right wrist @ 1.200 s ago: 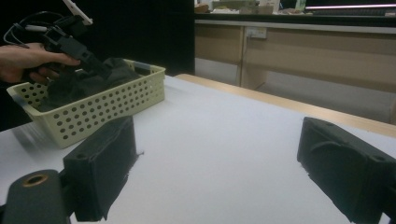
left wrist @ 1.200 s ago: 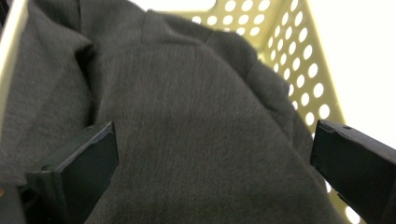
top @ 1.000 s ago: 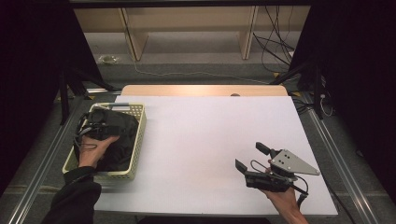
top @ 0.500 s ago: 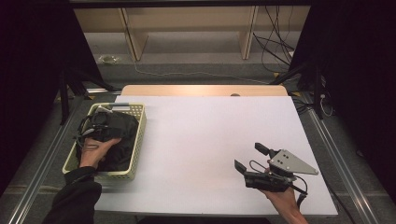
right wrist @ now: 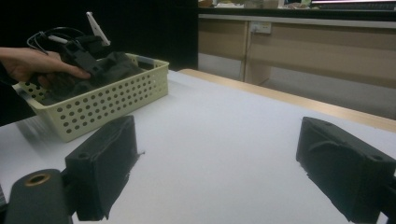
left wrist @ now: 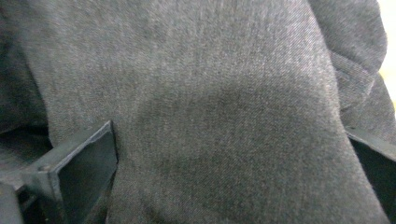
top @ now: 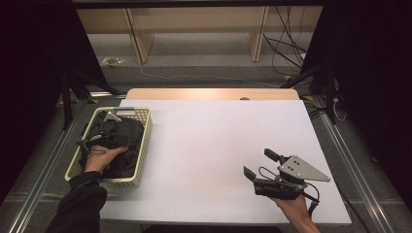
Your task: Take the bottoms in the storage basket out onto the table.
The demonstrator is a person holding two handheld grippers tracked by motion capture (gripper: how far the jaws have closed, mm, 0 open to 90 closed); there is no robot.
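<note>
The left tongs (left wrist: 224,154) stand wide apart, pressed down into dark grey cloth (left wrist: 219,93) that bulges up between the two jaws; nothing is pinched yet. Seen from above, these tongs (top: 104,138) sit inside the pale yellow basket (top: 141,167) at about 9 o'clock on the table (top: 218,141), with the left hand (top: 102,158) behind them. The cloth (top: 121,141) lies heaped in that basket, filling most of it.

It looks like a soft, light woven garment: it will sag and drape, and it won't slip much on the jaws. A raised fold near the top of the heap is probably the best place to bite, thick enough to hold without dragging the basket along.

The right tongs (top: 260,167) rest at about 5 o'clock, jaws wide (right wrist: 219,172), holding nothing, well apart from the basket (right wrist: 107,100).
</note>
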